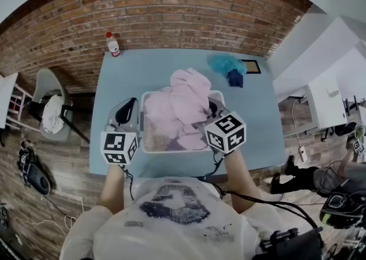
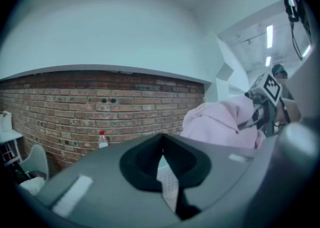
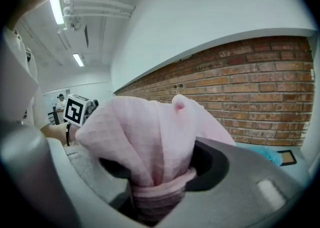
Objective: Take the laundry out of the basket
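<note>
Laundry [image 1: 186, 104] heaped high hides most of the basket [image 1: 143, 120].

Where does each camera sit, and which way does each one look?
Head view: on the person's head, looking steeply down at table, basket and pink cloth; shirt, forearms, left gripper and right gripper show.
Left gripper view: on the left gripper, facing the brick wall and bottle; its jaws pinch the basket's wall.
Right gripper view: on the right gripper, facing the brick wall; its jaws clamp the pink cloth; the left forearm shows.
Shared: both gripper views show pink cloth and brick wall.
</note>
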`<state>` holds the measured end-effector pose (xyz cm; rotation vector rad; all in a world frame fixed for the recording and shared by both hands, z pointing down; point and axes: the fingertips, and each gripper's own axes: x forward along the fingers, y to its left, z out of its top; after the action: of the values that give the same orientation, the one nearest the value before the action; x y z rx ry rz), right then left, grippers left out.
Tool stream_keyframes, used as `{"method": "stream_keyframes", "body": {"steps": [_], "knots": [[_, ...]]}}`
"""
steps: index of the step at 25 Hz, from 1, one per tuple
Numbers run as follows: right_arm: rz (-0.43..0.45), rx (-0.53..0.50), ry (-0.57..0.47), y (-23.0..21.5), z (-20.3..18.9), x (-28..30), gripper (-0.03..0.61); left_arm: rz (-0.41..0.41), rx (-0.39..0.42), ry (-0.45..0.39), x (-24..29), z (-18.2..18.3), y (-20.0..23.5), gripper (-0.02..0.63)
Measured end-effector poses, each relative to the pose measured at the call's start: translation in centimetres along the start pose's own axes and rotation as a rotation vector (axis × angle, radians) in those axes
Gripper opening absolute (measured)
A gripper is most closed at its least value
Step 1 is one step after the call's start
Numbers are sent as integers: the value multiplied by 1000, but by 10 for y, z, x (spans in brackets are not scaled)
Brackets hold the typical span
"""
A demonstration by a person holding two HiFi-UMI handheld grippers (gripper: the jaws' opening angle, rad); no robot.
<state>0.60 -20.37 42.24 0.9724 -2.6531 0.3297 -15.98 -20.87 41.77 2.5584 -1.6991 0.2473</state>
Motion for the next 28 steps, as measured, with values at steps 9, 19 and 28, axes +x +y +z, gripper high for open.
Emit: {"method": "stream_keyframes", "body": {"steps": [9,19,28], "knots": [[-36,-84,-105,-30,46,-72,252,9,17,-20,16,23,-56,-9],[-115,-121,-152,-93,54,-145,252,-7,21,-43,48,37,-128,-9],[-173,-95,-159,-149,26,-201,252,-39,33,-52,85,43,-197,-9]]}}
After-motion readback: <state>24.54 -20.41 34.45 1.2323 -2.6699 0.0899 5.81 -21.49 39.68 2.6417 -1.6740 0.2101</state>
